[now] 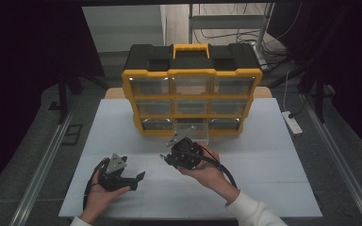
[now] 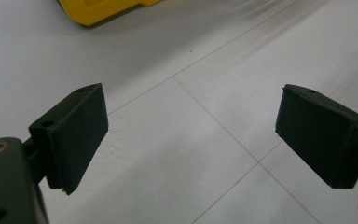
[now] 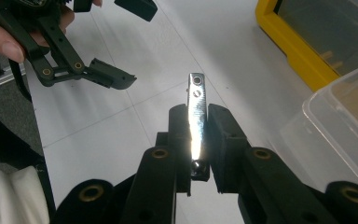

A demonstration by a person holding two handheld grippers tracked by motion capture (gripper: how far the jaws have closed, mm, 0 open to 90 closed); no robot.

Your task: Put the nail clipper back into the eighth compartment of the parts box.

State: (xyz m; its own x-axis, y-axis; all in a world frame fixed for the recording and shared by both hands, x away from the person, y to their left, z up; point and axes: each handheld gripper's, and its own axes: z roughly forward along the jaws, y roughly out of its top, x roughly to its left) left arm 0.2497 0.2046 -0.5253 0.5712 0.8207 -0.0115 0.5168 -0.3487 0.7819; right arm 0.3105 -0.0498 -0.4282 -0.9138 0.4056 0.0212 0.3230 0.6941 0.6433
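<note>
My right gripper (image 3: 196, 114) is shut on a narrow shiny metal piece (image 3: 197, 98) that has a small hole near its far tip and looks like a nail clipper. The piece stands up between the pads, above the white table (image 3: 121, 135). In the high view this gripper (image 1: 165, 157) hangs in front of the yellow and black drawer organizer (image 1: 192, 96), whose bottom middle clear drawer (image 1: 195, 133) is pulled out. My left gripper (image 1: 133, 172) stands open low over the table at the front left, with nothing between its fingers (image 2: 77, 135).
The clear drawer (image 3: 340, 126) lies close on the right gripper's right, with the organizer's yellow frame (image 3: 289, 42) behind it. A white power strip (image 1: 292, 122) lies off the table's right edge. Black curtains flank the table.
</note>
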